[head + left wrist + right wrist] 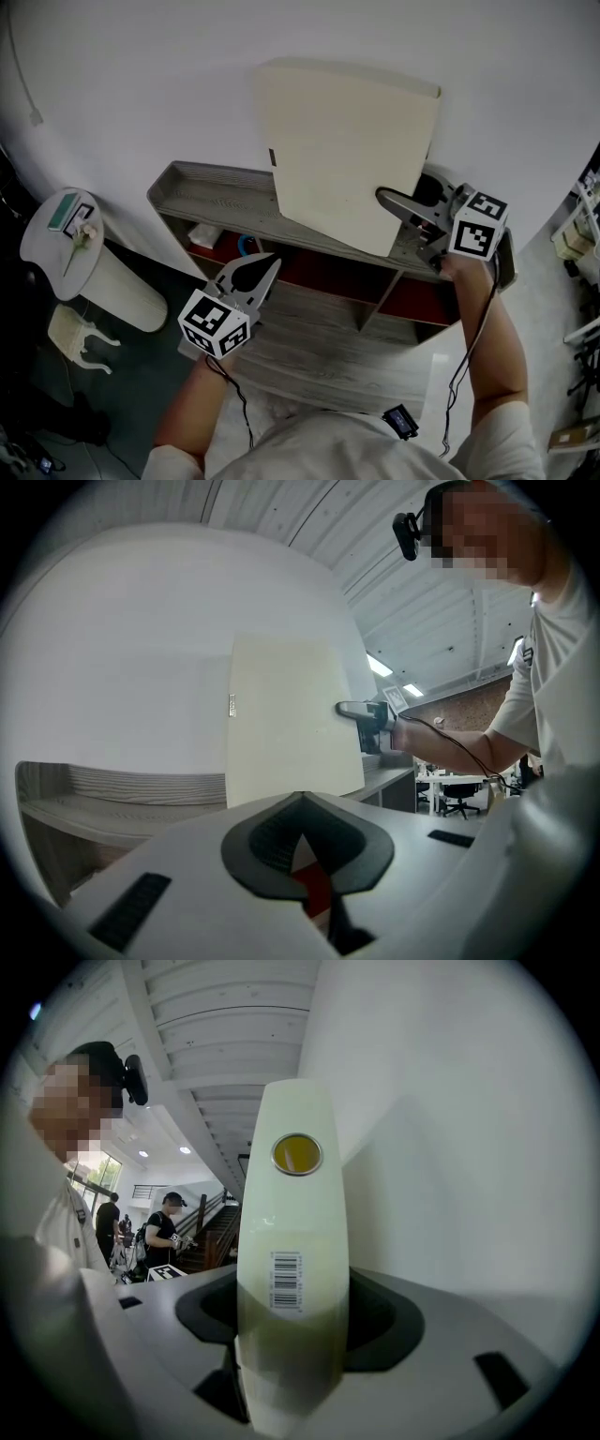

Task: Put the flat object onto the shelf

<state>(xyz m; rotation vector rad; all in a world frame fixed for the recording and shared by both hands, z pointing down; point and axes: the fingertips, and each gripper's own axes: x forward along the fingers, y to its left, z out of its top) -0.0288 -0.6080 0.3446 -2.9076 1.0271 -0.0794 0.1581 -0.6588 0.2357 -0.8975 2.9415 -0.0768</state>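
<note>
So the right hand-held gripper point(403, 208) is clamped on the right edge of the board point(347, 150), a thin cream-coloured panel. Its own view shows the panel's narrow edge, with a barcode sticker, sitting right between the jaws. The left hand-held gripper point(251, 274) is clenched with nothing in it and hangs in front of the shelf point(206, 192), lower down and well apart from the board.

The board stands upright on its long edge at the shelf's top, close to the white wall point(141, 75). I honestly can't tell if its bottom edge is resting on the wood or hanging just above it.

Where this could go wrong, I reckon: it's a tall, thin thing balanced on edge and gripped at one side only. Let go before it's leaning on the wall and it probably tips forward off the top. It could also swing around the grip point and knock the wall.

As for storage, the compartments point(328, 272) under the top look red inside. The left one holds a white thing point(204, 234) and a blue thing point(246, 246), too small to identify. The others look empty from here.
</note>
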